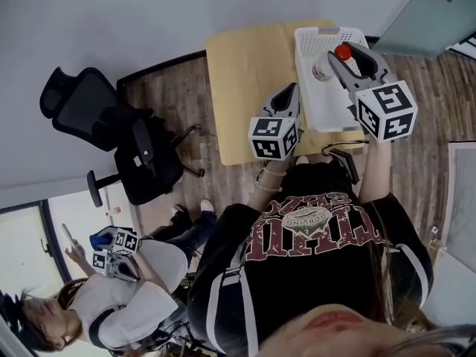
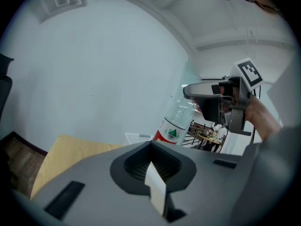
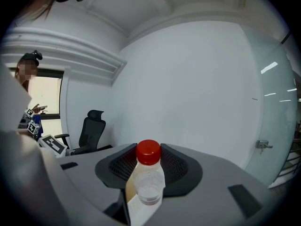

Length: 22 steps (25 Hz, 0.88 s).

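The right gripper [image 1: 348, 61] is clamping the red-capped bottle [image 1: 325, 68] above the white basket [image 1: 324, 106] at upper right; the left gripper [image 1: 291, 94] is hanging closed, empty

Place: office | black swivel chair [image 1: 111, 136] is standing on plank floor [image 1: 178, 99] | pale wooden tabletop [image 1: 249, 73] is sitting near glass door [image 1: 428, 17]

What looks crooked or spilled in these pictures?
Only the red-capped bottle: it hangs tilted, not upright, gripped in the right tool over the white basket. Nothing looks spilled or broken.
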Tool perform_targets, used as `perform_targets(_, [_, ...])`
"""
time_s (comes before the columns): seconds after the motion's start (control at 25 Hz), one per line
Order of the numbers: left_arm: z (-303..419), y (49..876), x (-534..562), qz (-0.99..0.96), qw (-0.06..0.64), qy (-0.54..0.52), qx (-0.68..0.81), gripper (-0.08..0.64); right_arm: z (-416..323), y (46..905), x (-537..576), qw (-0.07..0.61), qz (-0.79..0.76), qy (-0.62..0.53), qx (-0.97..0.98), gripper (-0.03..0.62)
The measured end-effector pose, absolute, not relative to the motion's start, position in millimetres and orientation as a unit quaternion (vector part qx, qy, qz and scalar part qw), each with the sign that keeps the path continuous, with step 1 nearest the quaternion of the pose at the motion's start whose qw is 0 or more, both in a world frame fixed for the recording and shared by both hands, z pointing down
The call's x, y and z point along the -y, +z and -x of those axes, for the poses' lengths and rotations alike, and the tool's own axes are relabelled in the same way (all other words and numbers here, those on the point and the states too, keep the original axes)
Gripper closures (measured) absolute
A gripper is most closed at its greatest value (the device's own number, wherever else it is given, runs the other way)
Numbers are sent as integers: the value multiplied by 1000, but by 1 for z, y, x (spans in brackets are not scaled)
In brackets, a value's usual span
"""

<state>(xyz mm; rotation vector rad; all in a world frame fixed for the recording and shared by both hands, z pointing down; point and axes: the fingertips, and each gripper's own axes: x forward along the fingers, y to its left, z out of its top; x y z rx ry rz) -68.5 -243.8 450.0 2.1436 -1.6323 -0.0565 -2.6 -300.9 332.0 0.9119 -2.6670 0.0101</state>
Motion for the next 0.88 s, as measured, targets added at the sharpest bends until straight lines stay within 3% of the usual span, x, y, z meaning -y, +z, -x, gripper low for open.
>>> perform_targets(0.4, [104, 449, 233, -756, 223, -27, 615, 513, 54, 321, 283, 141, -256, 4, 956, 434])
perform_targets(0.88, [134, 454, 212, -727, 228, -31, 646, 512, 104, 349, 276, 164, -208, 7, 964, 434])
